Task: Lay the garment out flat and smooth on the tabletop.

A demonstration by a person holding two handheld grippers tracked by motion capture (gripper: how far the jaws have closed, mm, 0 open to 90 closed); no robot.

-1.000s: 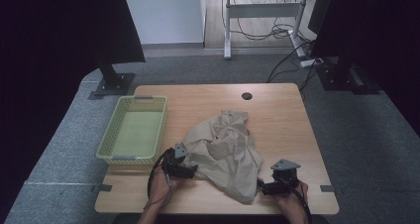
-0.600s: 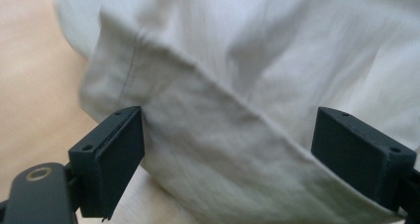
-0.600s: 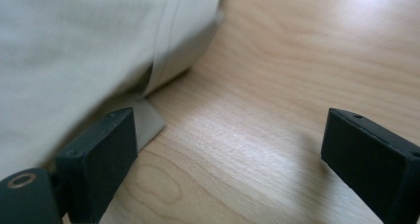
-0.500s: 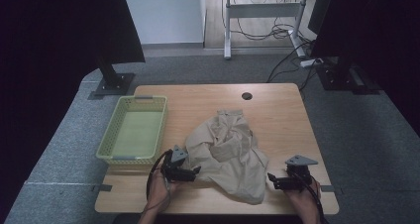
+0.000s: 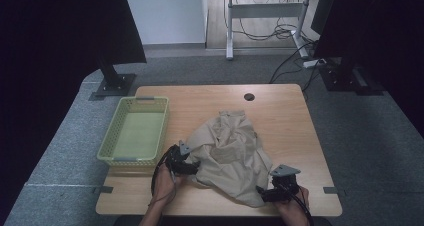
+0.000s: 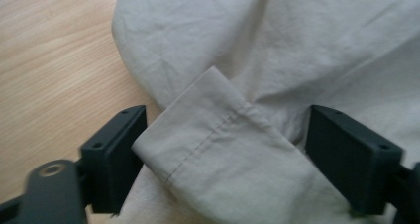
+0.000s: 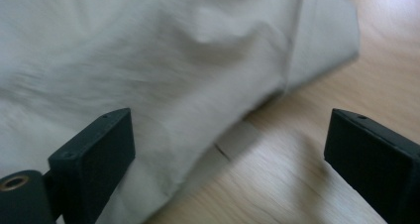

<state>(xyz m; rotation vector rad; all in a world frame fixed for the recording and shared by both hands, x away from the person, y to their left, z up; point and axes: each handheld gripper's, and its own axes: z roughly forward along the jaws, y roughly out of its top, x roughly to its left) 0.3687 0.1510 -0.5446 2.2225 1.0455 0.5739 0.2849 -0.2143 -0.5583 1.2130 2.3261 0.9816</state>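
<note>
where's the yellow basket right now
In the high view the yellow basket sits on the left part of the wooden table, just left of the crumpled beige garment and beyond the left gripper.

- tabletop (image 5: 280, 106): light wood, rectangular, round cable hole near far edge, on grey carpet floor
- basket (image 5: 116, 142): pale green plastic, on left side of tabletop, long side running front to back, nothing in it
- garment (image 5: 230, 153): beige, crumpled in a heap at centre-front, just right of basket, near edge close to tabletop front
</note>
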